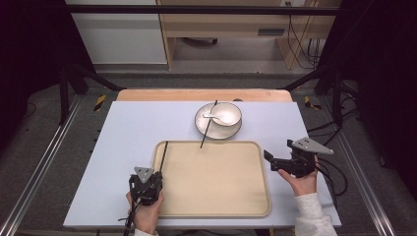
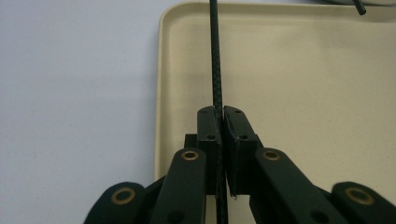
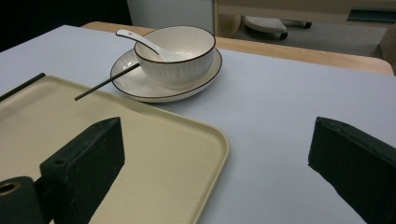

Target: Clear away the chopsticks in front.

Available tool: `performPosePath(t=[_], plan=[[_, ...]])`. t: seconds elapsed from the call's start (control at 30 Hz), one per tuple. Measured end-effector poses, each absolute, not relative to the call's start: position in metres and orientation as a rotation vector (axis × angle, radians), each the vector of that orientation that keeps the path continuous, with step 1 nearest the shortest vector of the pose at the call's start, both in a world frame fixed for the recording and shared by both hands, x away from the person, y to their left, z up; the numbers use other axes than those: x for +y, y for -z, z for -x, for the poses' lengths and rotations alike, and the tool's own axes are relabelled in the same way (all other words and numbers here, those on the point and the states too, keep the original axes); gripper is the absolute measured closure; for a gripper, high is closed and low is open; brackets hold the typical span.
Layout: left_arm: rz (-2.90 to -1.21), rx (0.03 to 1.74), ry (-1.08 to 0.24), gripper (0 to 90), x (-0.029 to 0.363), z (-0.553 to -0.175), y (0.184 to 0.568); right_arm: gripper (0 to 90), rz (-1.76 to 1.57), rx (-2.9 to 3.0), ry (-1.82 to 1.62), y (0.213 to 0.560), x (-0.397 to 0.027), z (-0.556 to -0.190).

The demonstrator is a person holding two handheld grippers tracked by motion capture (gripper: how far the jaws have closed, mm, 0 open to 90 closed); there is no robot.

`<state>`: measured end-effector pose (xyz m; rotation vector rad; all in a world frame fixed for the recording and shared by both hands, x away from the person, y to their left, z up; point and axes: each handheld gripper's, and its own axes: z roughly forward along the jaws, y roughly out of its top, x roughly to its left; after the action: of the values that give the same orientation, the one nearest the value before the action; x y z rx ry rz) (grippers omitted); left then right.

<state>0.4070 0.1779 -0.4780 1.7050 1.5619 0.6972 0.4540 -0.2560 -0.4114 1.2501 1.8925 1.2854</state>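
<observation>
From above: one tray (image 1: 216, 196), one bowl (image 1: 224, 113) on one plate (image 1: 202, 128), one spoon (image 1: 214, 117), two chopsticks. Left gripper (image 1: 145, 189) pinches one chopstick (image 1: 163, 156) at the tray's left edge; second chopstick (image 1: 208, 126) leans on the plate. Left gripper view: jaws pressed on chopstick (image 2: 215, 56). Right gripper view: jaws spread, nothing between, by the tray's (image 3: 205, 140) right edge.

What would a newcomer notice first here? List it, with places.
The big beige tray at the middle of the white table draws the eye first. At its left edge, the left claw is shut on a thin black chopstick that points toward the far side. Behind the tray, a white bowl with a spoon sits on a plate, a second chopstick leaning across it; the right claw gapes open at the tray's right.
</observation>
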Motion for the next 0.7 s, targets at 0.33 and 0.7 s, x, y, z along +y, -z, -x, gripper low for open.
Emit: performPosePath(t=[0.33, 0.7], plan=[[-1.736, 1.589, -0.681, 85.3, 0.177, -0.408, 0.482, 4.1, -1.251, 1.892, -1.284, 0.411, -0.256, -0.454], [-1.707, 1.481, -0.67, 72.4, 0.182, -0.413, 0.463, 4.0, -1.254, 1.886, -1.289, 0.41, -0.257, -0.453]])
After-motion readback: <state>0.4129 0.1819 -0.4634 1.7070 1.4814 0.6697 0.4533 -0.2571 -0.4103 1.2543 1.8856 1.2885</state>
